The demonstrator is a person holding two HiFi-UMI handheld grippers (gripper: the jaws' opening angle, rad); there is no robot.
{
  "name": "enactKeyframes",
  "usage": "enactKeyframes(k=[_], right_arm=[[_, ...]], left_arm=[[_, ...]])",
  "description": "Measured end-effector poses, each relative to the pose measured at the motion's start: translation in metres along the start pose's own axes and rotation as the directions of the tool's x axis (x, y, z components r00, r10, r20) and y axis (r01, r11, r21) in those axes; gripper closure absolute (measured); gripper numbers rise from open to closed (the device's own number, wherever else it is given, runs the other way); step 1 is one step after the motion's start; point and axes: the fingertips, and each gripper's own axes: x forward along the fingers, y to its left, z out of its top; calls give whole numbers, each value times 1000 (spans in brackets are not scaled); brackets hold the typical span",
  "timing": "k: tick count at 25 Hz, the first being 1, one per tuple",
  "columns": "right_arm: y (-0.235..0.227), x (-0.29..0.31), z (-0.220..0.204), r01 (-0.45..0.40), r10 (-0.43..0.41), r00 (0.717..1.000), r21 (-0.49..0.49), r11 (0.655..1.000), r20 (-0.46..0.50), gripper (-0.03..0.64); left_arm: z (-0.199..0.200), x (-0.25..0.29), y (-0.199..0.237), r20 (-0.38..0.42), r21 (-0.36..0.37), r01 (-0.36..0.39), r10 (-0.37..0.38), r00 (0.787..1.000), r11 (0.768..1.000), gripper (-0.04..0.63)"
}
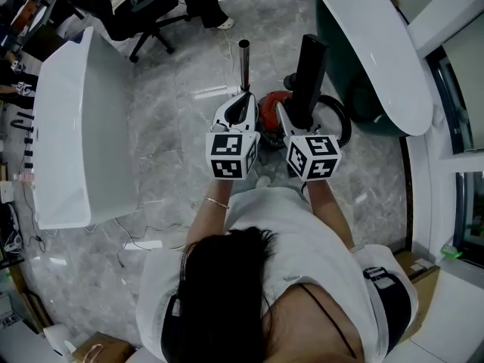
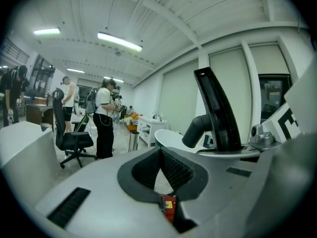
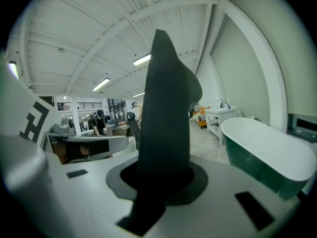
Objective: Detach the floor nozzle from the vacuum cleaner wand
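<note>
Jaws on my left gripper (image 2: 161,157) sit pressed together with nothing between them; those on my right gripper (image 3: 163,177) are clamped on the floor nozzle (image 3: 166,98). I can read no brand anywhere; the small label on the red vacuum body (image 1: 268,113), seen in the left gripper view, is too small to read. The nozzle is a matte black, flat, tapering slab with a rounded elbow neck; it stands upright just right of the shiny metal wand (image 1: 243,57), apart from it, above the grey marbled floor (image 1: 174,119).
</note>
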Motion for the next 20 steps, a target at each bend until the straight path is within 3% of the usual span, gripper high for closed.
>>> enactKeyframes(k=[20], right_arm=[[10,-6,-14,-16,16,999,-3,1000,-28,532]], left_arm=[[-11,-11,-4,-7,13,-25,25,1000,1000,592]])
